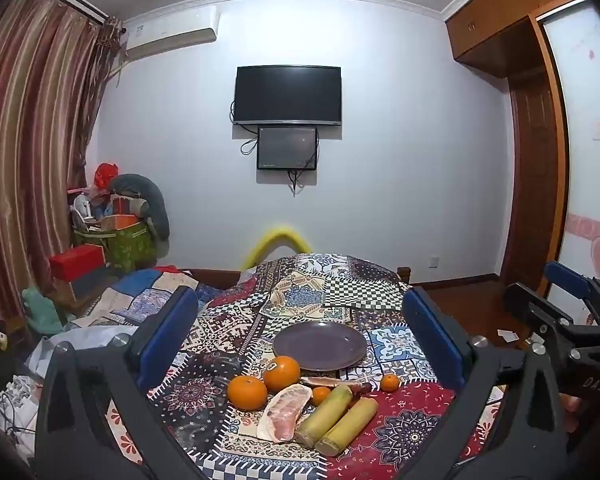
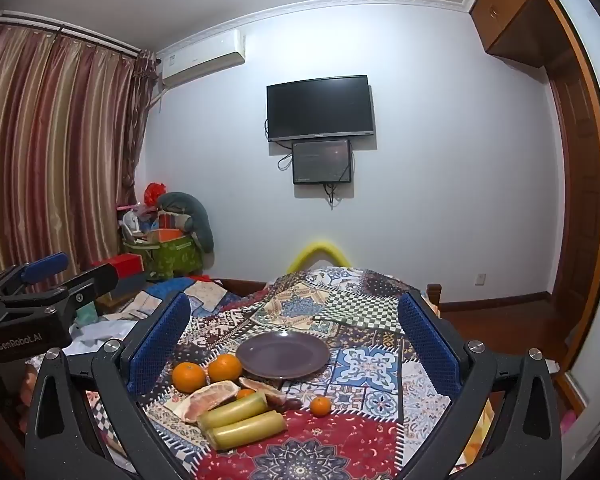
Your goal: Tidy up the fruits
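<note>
Fruit lies ahead of both wide-spread, empty grippers: left gripper (image 1: 300, 340) nearer the oranges (image 1: 247, 392), right gripper (image 2: 296, 344) the small tangerine (image 2: 320, 406).

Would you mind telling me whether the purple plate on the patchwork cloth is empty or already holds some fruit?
Empty. The purple plate shows a bare surface in both views; the oranges and other fruit lie on the cloth beside it.

A bedroom in a home. A wall-mounted television (image 1: 288, 95) is the landmark: below it stands a bed under a patchwork quilt (image 1: 320, 292); up to its left hangs an air conditioner (image 1: 170, 32), then striped curtains (image 1: 28, 140); to its right, a wooden wardrobe (image 1: 500, 28).
</note>
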Demonstrator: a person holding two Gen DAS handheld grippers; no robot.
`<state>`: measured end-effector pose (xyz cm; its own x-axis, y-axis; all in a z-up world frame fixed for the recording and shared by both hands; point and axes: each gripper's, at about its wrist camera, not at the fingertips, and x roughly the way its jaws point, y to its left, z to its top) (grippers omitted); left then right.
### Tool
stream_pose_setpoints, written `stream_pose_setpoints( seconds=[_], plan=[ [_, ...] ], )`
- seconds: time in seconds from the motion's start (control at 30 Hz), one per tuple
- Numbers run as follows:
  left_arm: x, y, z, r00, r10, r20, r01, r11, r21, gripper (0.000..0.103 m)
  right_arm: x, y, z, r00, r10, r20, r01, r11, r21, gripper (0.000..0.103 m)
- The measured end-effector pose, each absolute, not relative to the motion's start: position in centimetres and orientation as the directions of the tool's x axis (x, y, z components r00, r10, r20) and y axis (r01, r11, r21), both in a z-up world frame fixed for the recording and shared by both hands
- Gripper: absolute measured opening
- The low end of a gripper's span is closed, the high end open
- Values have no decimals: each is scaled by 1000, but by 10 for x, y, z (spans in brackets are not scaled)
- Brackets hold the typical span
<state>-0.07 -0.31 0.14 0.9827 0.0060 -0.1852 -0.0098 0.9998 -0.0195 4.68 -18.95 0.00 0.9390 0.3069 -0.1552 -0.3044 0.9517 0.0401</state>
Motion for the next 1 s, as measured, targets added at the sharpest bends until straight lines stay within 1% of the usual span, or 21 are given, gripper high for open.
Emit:
stream_pose_setpoints(
  seconds=[1.0],
  plan=[
    [6, 6, 0, 980, 1, -198, -9, 999, -40, 103, 50, -186, 0, 938, 308, -159, -306, 951, 38, 103]
  ],
)
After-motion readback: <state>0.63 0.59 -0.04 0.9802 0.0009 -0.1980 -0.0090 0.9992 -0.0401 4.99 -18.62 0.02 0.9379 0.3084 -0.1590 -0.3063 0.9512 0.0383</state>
